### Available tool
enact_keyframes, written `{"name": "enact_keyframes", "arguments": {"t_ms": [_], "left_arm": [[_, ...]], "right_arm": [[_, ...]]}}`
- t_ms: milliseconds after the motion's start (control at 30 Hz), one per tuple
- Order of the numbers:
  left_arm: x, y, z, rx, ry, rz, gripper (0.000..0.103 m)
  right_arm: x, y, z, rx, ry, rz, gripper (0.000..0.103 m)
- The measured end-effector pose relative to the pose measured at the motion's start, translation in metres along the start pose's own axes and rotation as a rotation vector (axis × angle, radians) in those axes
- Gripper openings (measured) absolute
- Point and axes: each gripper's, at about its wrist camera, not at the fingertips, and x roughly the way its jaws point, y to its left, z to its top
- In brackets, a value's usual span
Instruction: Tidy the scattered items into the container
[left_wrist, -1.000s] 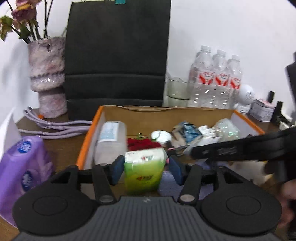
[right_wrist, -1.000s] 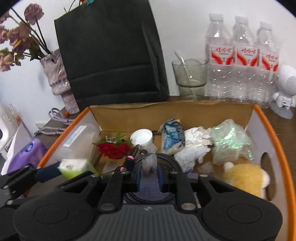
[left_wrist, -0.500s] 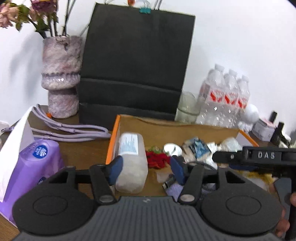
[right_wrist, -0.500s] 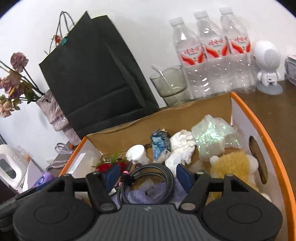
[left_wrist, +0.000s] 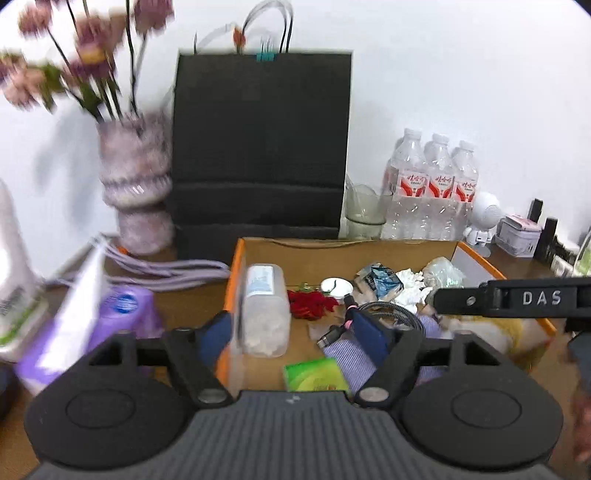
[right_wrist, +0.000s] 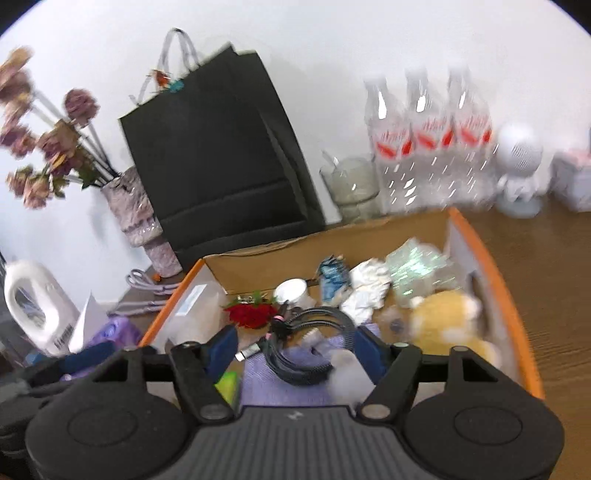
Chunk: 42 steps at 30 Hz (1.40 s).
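Both grippers, left (left_wrist: 291, 334) and right (right_wrist: 293, 345), hang spread and empty above the orange-rimmed box (left_wrist: 369, 251), so reaching toward ten o'clock could topple the flower vase (left_wrist: 136, 192).

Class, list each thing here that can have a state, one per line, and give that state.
left hand-held gripper: open, holding nothing
right hand-held gripper: open, holding nothing
cardboard box: open-topped, holding items
green tissue pack: lying in the box
black cable: coiled, in the box
clear plastic jar: lying on its side
black paper bag: upright
water bottles: upright, capped
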Motion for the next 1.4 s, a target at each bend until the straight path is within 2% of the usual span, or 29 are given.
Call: {"name": "enact_keyframes", "arguments": {"t_ms": [133,200,333,533,667,800,967,1100,1333,1367,1400], "left_arm": [[-0.041,-0.004,-0.027,-0.013,-0.035,0.012,0.088],[-0.065,-0.007,-0.044,-0.035,-0.074,0.039,0.097],[-0.112,-0.016,-0.069,-0.039,-0.132,0.081,0.098],[-0.183,-0.026,-0.102,-0.067,-0.232,0.077,0.101],[-0.216,-0.037,-0.123,-0.074,-0.242,0.061,0.101],[-0.241,-0.046,-0.140,-0.066,-0.212,0.027,0.102],[-0.260,-0.054,-0.155,-0.047,-0.189,0.003,0.103],[-0.261,-0.054,-0.160,-0.049,-0.180,0.003,0.103],[-0.227,-0.044,-0.157,-0.071,-0.112,-0.023,0.102],[-0.217,-0.042,-0.154,-0.074,-0.095,-0.030,0.100],[-0.209,-0.039,-0.150,-0.076,-0.084,-0.033,0.097]], "right_arm": [[-0.045,0.018,-0.030,-0.106,-0.062,-0.053,0.079],[-0.068,0.025,-0.051,-0.132,-0.105,-0.067,0.082],[-0.115,0.037,-0.093,-0.156,-0.184,-0.075,0.084],[-0.181,0.052,-0.152,-0.207,-0.259,-0.054,0.086],[-0.219,0.056,-0.181,-0.255,-0.281,-0.064,0.087],[-0.250,0.053,-0.202,-0.255,-0.269,-0.081,0.087],[-0.274,0.048,-0.218,-0.242,-0.268,-0.096,0.088],[-0.274,0.044,-0.221,-0.219,-0.255,-0.099,0.088],[-0.243,0.045,-0.217,-0.236,-0.192,-0.083,0.087],[-0.234,0.044,-0.213,-0.240,-0.173,-0.079,0.085],[-0.225,0.043,-0.209,-0.241,-0.151,-0.072,0.079]]}}
